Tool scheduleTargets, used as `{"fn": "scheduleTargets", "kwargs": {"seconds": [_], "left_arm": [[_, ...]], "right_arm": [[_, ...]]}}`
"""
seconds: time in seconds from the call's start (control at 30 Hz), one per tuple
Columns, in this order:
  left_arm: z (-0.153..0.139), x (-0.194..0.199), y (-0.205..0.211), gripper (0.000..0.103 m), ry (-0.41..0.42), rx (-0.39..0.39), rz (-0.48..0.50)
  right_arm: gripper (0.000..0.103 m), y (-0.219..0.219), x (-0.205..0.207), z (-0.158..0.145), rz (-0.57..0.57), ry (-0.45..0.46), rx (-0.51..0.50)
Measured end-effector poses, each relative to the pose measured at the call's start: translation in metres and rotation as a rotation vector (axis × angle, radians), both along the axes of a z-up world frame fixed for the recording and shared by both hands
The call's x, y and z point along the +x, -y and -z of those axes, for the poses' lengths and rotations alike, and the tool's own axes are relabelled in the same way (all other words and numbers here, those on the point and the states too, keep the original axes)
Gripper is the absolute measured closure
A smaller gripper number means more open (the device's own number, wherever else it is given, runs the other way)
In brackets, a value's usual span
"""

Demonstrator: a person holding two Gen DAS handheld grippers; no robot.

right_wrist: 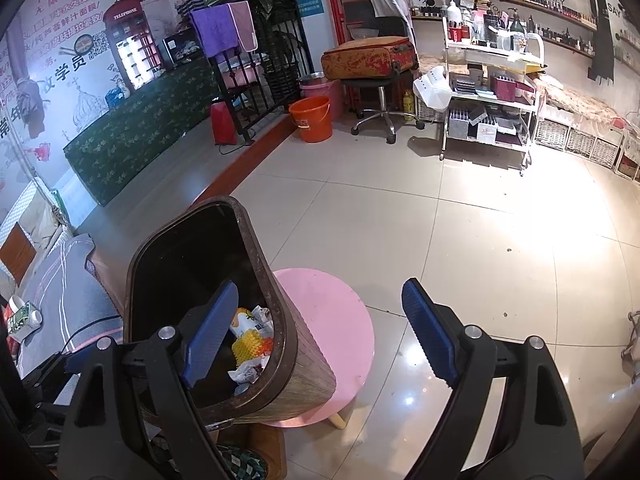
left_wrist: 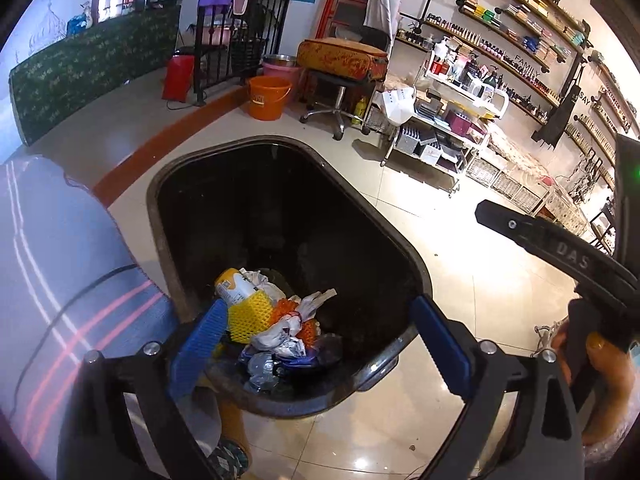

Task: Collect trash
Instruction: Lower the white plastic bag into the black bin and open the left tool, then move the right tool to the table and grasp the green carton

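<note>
A dark brown trash bin (left_wrist: 416,264) stands below my left gripper (left_wrist: 316,344), which is open and empty right over its near rim. Inside lie a yellow can (left_wrist: 232,286), yellow foam netting (left_wrist: 250,316), orange netting, crumpled white wrappers (left_wrist: 280,334) and clear plastic. In the right wrist view the same bin (right_wrist: 296,372) sits at lower left. My right gripper (right_wrist: 324,328) is open and empty, its left finger over the bin's mouth. The right gripper's body (left_wrist: 560,248) shows at the right of the left wrist view.
A round pink stool (right_wrist: 332,328) stands beside the bin. A grey striped cushion (right_wrist: 60,280) lies left, with a small carton (right_wrist: 24,318) on it. Farther off are an orange bucket (right_wrist: 312,118), a swivel stool with a suitcase (right_wrist: 372,58) and a white trolley (right_wrist: 492,96).
</note>
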State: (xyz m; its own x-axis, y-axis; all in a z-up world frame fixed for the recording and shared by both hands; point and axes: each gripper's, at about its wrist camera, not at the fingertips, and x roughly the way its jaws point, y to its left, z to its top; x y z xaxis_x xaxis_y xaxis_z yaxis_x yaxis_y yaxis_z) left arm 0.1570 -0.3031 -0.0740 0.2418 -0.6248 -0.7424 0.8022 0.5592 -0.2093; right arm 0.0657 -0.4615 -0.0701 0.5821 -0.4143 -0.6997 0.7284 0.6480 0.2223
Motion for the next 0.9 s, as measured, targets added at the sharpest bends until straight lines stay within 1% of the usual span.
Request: {"fn": "scheduleTargets", "kwargs": {"seconds": [0.17, 0.27, 0.4, 0.5, 0.57, 0.67, 0.83, 0.9], "left_arm": [[-0.008, 0.001, -0.019, 0.010, 0.014, -0.011, -0.035], [-0.016, 0.004, -0.037, 0.009, 0.019, -0.031, -0.068], [-0.023, 0.004, -0.058, 0.007, 0.075, -0.015, -0.115], [-0.026, 0.004, -0.076, 0.006, 0.097, -0.004, -0.134], [-0.028, 0.006, -0.091, 0.006, 0.103, -0.001, -0.149], [-0.031, 0.013, -0.113, 0.006, 0.089, -0.005, -0.182], [-0.036, 0.025, -0.157, 0.005, 0.082, -0.016, -0.253], [-0.037, 0.029, -0.172, 0.005, 0.099, -0.005, -0.282]], "right_arm": [[0.019, -0.003, 0.004, -0.001, -0.017, -0.002, 0.003], [0.018, -0.009, 0.011, -0.002, -0.047, 0.000, 0.009], [0.018, -0.022, 0.027, -0.002, -0.105, -0.004, 0.010], [0.018, -0.031, 0.036, -0.003, -0.143, 0.002, 0.022], [0.018, -0.041, 0.046, -0.003, -0.185, 0.001, 0.031], [0.018, -0.058, 0.062, -0.002, -0.258, -0.003, 0.044], [0.018, -0.097, 0.092, -0.002, -0.421, -0.021, 0.061], [0.018, -0.111, 0.105, -0.004, -0.480, -0.027, 0.067]]}}
